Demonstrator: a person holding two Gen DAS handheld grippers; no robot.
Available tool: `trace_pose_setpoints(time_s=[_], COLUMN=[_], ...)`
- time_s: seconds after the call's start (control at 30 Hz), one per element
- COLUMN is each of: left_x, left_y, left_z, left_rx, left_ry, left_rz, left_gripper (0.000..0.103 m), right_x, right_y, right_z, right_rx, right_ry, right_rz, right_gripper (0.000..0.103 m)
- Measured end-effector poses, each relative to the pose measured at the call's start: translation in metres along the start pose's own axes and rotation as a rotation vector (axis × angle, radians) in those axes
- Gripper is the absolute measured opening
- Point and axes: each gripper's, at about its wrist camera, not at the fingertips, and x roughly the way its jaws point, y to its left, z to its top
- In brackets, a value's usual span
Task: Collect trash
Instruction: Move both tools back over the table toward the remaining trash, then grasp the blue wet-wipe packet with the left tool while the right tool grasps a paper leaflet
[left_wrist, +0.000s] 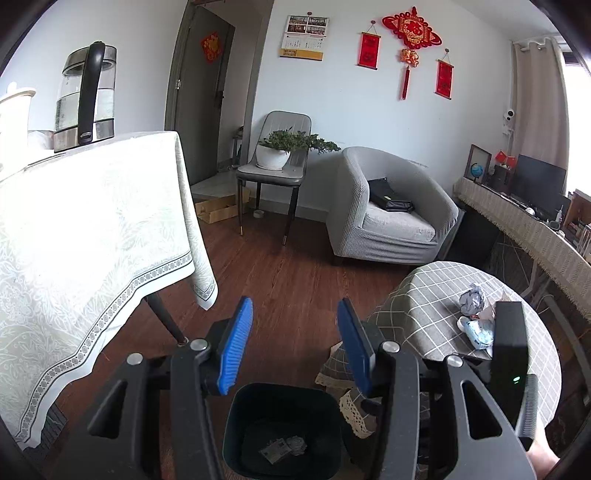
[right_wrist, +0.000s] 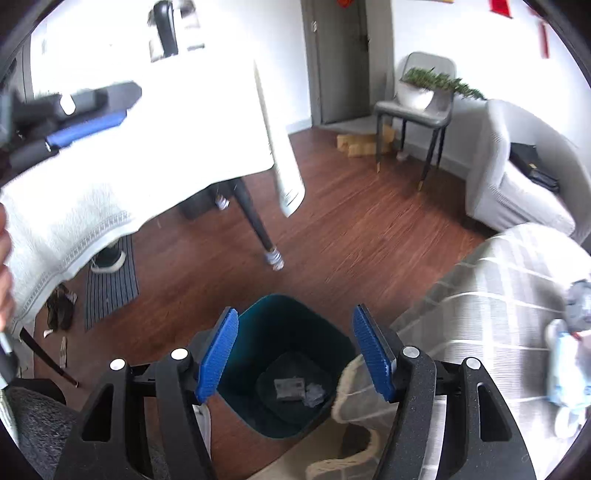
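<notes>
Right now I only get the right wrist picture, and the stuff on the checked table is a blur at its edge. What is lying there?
Observer: The left wrist view shows it sharply. A crumpled grey paper ball sits on the checked round table.
Operator: Anything beside it?
Observer: Yes, a crinkled blue-and-white wrapper lies just in front of the ball, nearer the camera.
Operator: And are the left tongs carrying anything? Mine only shows them as a smear.
Observer: No. The left tongs stand open with nothing between them, above the dark bin.
</notes>
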Motion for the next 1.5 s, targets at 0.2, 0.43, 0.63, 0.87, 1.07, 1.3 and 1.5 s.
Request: trace_pose_setpoints(time_s=[0.2, 0.43, 0.63, 0.87, 1.07, 1.3, 1.5], left_x=[0.016, 0.037, 0.055, 0.077, 0.094, 0.105, 0.117], left_y=[-0.036, -0.089, -0.135, -0.178, -0.2, -0.225, -0.235], left_z=[0.0, -0.009, -0.018, -0.03, -0.041, -0.052, -0.057], left_rx=[0.035, 0.1, 0.146, 0.19, 0.216, 0.264, 0.241], left_ry=[0.016, 0.054, 0.094, 0.135, 0.178, 0.225, 0.262], left_rz=[-0.015, -0.079, -0.154, -0.209, -0.245, -0.321, -0.372], left_gripper=[0.051, 0.053, 0.057, 0.064, 0.069, 0.077, 0.079], right_x=[-0.055, -0.097, -0.123, -0.129, -0.121, -0.099, -0.086], right_y=[-0.044, -0.097, -0.139, -0.183, -0.211, -0.223, -0.23], right_z=[-0.007, -0.024, -0.04, -0.053, -0.06, -0.056, -0.053], right_rx=[0.033, 0.102, 0.157, 0.235, 0.293, 0.314, 0.302], right_ry=[-0.09, -0.147, -0.177, -0.172, -0.148, -0.098, -0.064], right_rz=[-0.09, -0.178, -0.261, -0.345, -0.352, -0.362, -0.39], right_gripper=[0.066, 0.066, 0.066, 0.066, 0.06, 0.047, 0.032])
